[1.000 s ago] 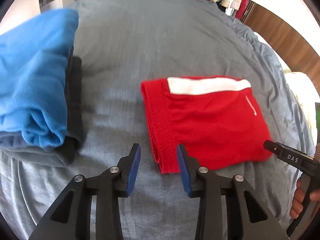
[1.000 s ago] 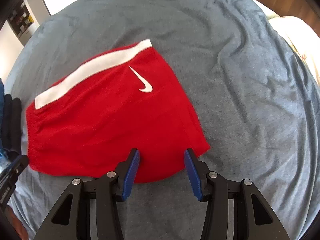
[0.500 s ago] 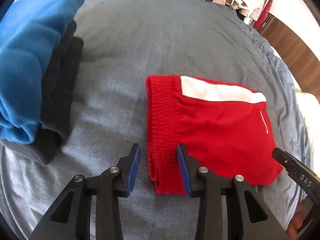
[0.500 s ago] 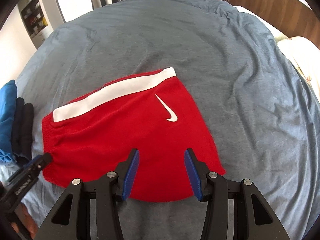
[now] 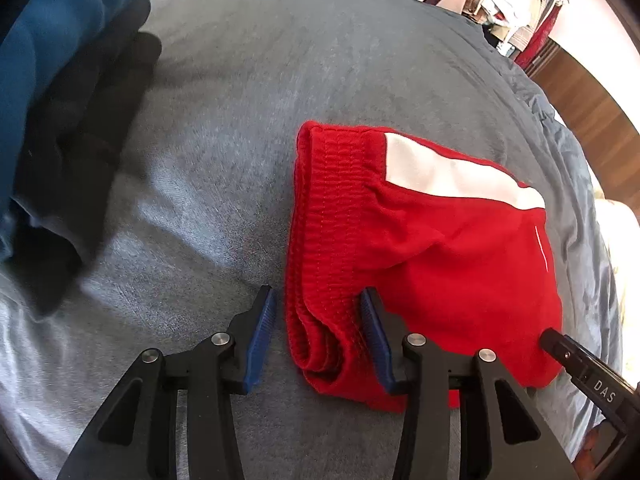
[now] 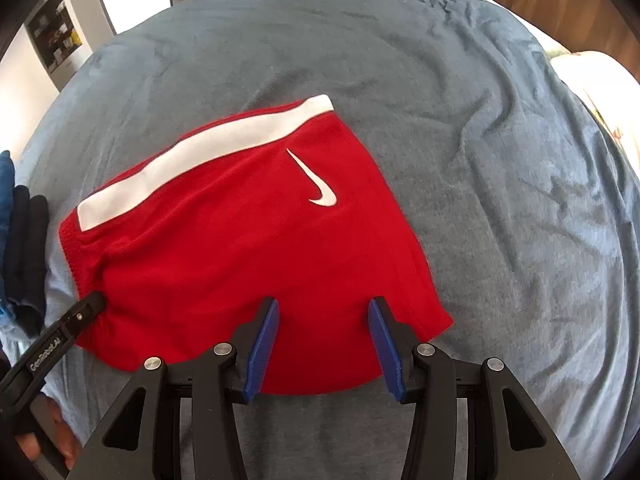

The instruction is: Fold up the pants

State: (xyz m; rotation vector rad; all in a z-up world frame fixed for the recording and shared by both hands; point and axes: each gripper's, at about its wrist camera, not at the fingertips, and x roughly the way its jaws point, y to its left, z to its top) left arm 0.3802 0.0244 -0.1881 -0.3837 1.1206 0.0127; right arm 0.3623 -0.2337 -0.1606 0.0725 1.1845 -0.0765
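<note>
On the grey bed cover (image 6: 460, 80) we see the folded red shorts (image 6: 240, 248) lying flat, white stripe up. Our left gripper (image 5: 318, 320) has its blue fingers (image 5: 262, 326) spread wide, straddling the ribbed waistband end; the right one presses the fabric. Our right gripper (image 6: 322, 332) is equally wide apart over the shorts' near edge, clamping nothing. A blue and dark clothes pile (image 5: 52, 92) sits left.

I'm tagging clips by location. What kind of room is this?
Probably a bedroom: red shorts lie on a bed's grey sheet, folded clothes are stacked beside them, and hanging clothes show behind.
</note>
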